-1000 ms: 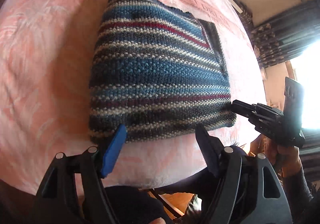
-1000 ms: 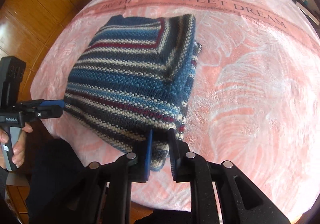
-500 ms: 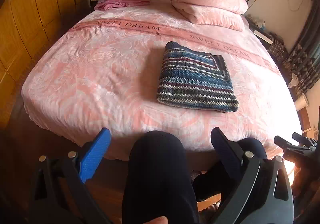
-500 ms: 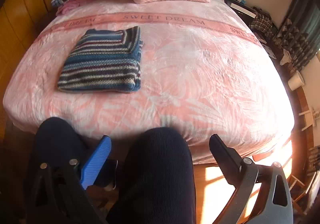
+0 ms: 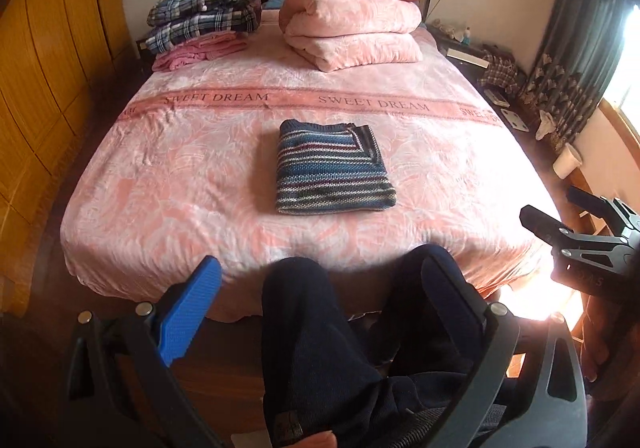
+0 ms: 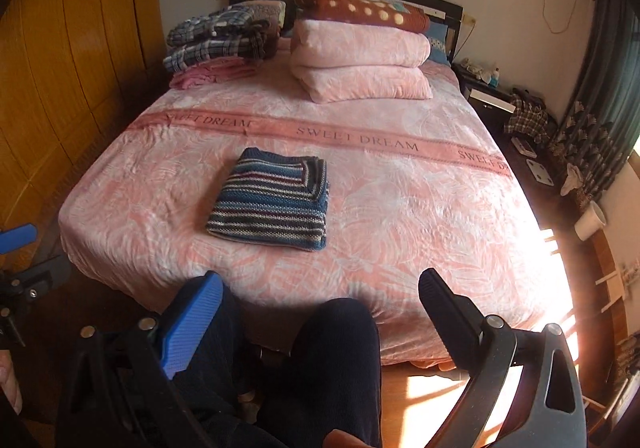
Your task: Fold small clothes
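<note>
We hold both black two-finger grippers wide open and empty above our dark-trousered knees [image 5: 312, 328] at the foot edge of the bed: the left gripper [image 5: 324, 288], the right gripper [image 6: 320, 292]. Ahead, the folded blue, grey and maroon striped knit sweater [image 5: 330, 170] lies flat on the pink leaf-patterned bedspread [image 5: 180, 176], near the foot edge, short of the lettered band. By the headboard sit a folded pink quilt [image 5: 352, 32] and a stack of plaid clothes [image 5: 204, 16].
</note>
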`<state>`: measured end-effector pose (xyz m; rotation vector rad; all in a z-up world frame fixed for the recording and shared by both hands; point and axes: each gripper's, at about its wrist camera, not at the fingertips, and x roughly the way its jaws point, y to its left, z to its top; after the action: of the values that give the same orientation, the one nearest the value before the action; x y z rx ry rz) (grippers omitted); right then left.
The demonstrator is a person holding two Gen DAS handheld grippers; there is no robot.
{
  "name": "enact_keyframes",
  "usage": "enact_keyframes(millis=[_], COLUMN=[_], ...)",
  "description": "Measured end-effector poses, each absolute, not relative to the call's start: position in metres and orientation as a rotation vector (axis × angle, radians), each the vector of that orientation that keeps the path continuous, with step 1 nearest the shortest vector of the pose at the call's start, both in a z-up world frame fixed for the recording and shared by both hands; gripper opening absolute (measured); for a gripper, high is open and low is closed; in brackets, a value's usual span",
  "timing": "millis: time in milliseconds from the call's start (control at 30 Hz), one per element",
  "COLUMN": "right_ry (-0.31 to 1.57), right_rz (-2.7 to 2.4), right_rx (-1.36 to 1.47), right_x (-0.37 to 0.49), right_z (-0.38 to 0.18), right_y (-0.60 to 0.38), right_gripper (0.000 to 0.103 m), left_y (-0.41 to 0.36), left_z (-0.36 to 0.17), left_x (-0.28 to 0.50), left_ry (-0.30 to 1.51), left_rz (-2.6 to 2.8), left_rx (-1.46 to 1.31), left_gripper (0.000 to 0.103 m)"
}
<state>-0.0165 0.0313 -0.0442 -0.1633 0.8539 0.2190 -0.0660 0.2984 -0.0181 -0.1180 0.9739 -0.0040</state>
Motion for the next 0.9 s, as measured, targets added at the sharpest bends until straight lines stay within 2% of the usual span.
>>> enact_keyframes(millis=[233,900], right_ry=[0.825,0.832], right_rz=[0.222,0.225], right_rx=[-0.159,-0.162], right_x=[-0.039,-0.041], right_z=[-0.021,-0.021], right_y=[0.039,0.045], right_gripper=[0.099,0.099], left_y=[0.285,0.29], left_z=[0.003,-0.005], left_x=[-0.084,-0.077], left_ry=[0.942,0.962], left_rz=[0.003,0.014], left_rx=[-0.067,-0.104], left_gripper=[0.1,0.1])
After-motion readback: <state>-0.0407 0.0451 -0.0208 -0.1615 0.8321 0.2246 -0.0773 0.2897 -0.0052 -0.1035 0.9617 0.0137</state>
